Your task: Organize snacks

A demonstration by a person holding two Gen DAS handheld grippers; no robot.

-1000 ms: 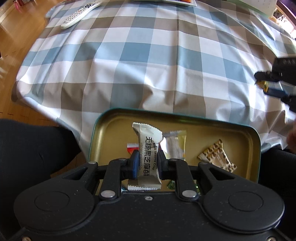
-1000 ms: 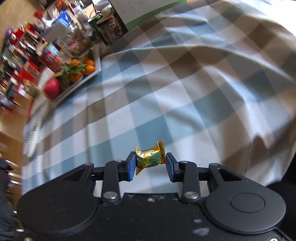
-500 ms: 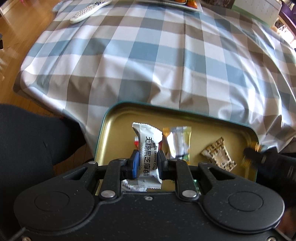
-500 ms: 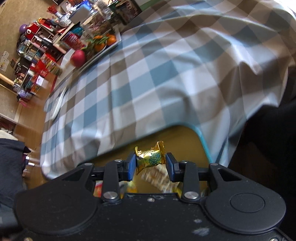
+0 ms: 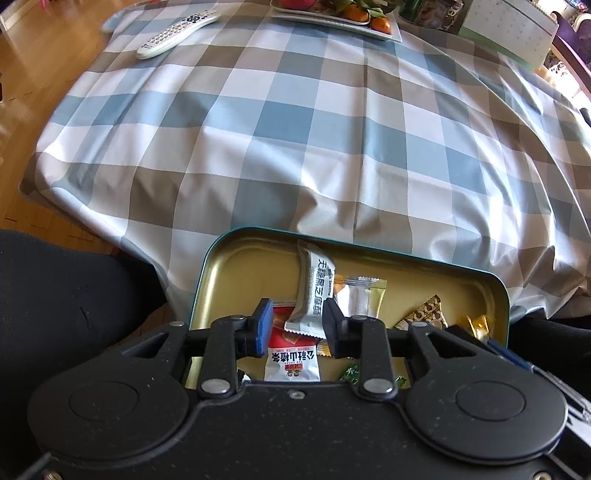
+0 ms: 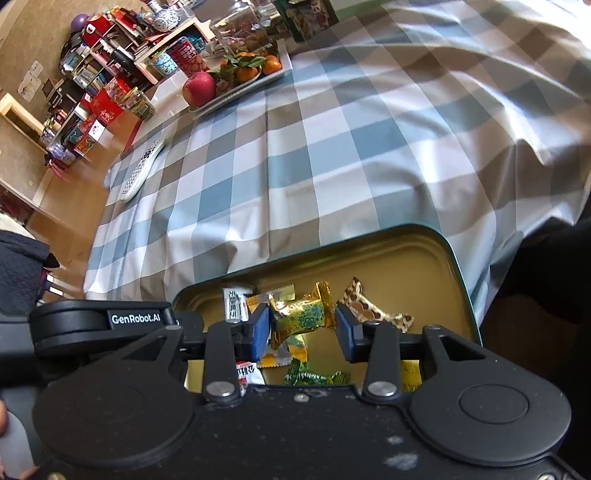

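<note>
Tablecloth [image 5: 295,140] in blue, grey and white checks, then a gold-lined rectangular tin [image 5: 236,266] below. Left gripper [image 5: 297,325] opening, grey sesame-crisp packet [image 5: 314,295] loose between pads. Right gripper [image 6: 301,326] opening around a gold-foil candy [image 6: 301,312], over the tin.

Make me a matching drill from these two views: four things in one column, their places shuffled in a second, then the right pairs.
Things
1. gold candy
2. grey snack bar
3. remote control
4. apple

Places
A. on the white fruit tray with the oranges
B. between the opening fingers of the right gripper, over the tin
C. between the opening fingers of the left gripper, over the tin
D. flat on the checked tablecloth, far from the tin

Pairs: 1-B, 2-C, 3-D, 4-A
</note>
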